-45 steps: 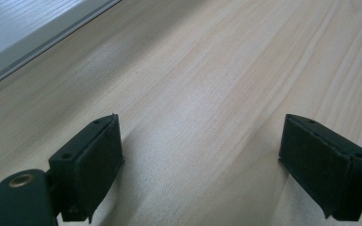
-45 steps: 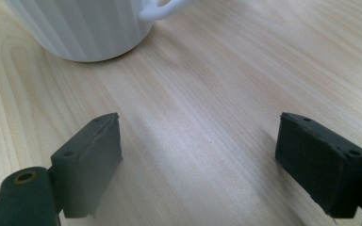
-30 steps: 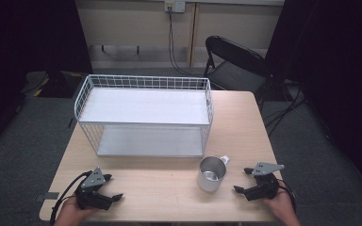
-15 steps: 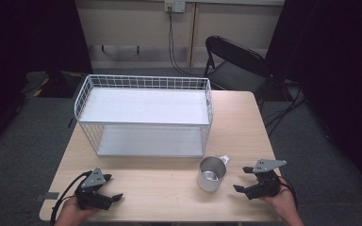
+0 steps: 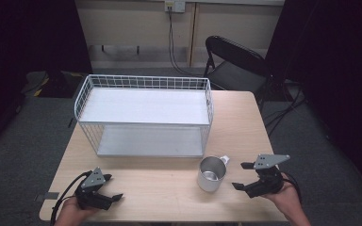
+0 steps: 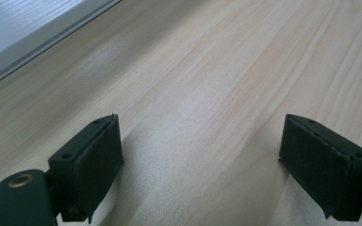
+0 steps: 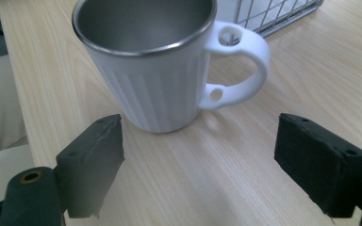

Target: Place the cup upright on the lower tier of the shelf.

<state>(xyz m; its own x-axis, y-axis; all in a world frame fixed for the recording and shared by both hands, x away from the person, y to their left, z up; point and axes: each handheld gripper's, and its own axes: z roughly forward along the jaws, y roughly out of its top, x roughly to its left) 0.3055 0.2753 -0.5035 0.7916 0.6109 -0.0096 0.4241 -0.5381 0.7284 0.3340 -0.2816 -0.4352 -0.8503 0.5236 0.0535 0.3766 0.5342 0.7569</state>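
Our right gripper (image 5: 246, 177) sits near the front right corner of the table (image 5: 235, 108), jaws spread wide with nothing between them, pointing across at the mug. In the right gripper view the same gripper (image 7: 199, 150) has its pads low over the wood, the mug (image 7: 162, 61) just beyond them, near but apart.

We note the mug (image 5: 210, 173): white, ribbed sides, metal inside, upright on the table near the front edge, right of the middle. Its handle (image 7: 238, 66) faces the back right.

Our left gripper (image 5: 113, 187) rests at the front left corner, jaws likewise parted on nothing; its own view shows the gripper (image 6: 200, 157) over bare wood.

Behind the mug stands a white wire basket (image 5: 143, 82), spanning the back half of the table, well apart from both grippers. A folding chair (image 5: 235, 59) stands beyond the table's back right corner.
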